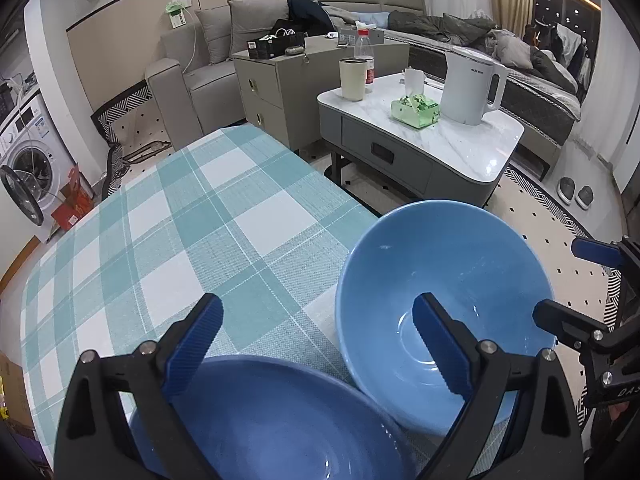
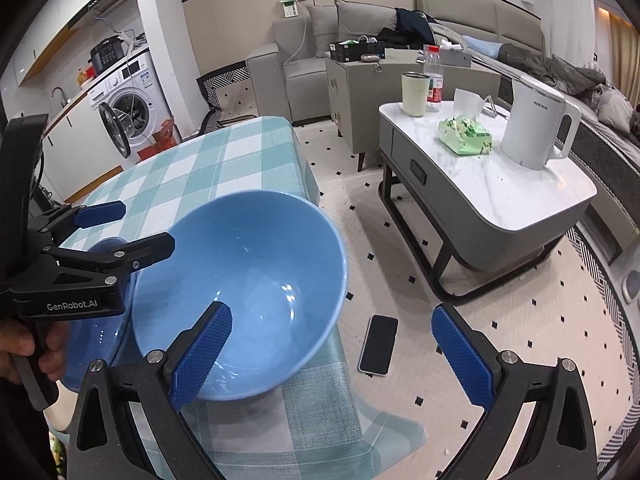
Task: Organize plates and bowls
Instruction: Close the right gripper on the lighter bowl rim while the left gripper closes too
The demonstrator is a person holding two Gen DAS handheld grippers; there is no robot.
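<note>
Two claws sit spread wide at the near edge of the scene, neither gripping anything. The left claw [image 1: 318, 338] hovers over a darker blue plate [image 1: 280, 420] at the near edge of the counter [image 1: 168, 216], its right finger reaching in over the rim of a light blue bowl [image 1: 444, 280]. That bowl is tilted, its near side leaning on the plate's rim and its mouth turned toward the cameras; it sits at the counter's near right corner, just beside the plate. From the right wrist view, the right claw [image 2: 332, 350] straddles the bowl's [image 2: 244, 280] right rim, one finger in front of the bowl and the other out over the floor, where a phone [image 2: 378, 344] lies face down on the patterned rug. Farther off stands a marble-topped coffee table [image 2: 520, 196] carrying a white kettle [image 2: 536, 128], a green tissue pack [image 2: 464, 136], a cream cup [image 2: 414, 94] and a bottle [image 2: 433, 78]. Beyond are a grey sofa [image 1: 224, 40] and a washing machine [image 2: 128, 96].
</note>
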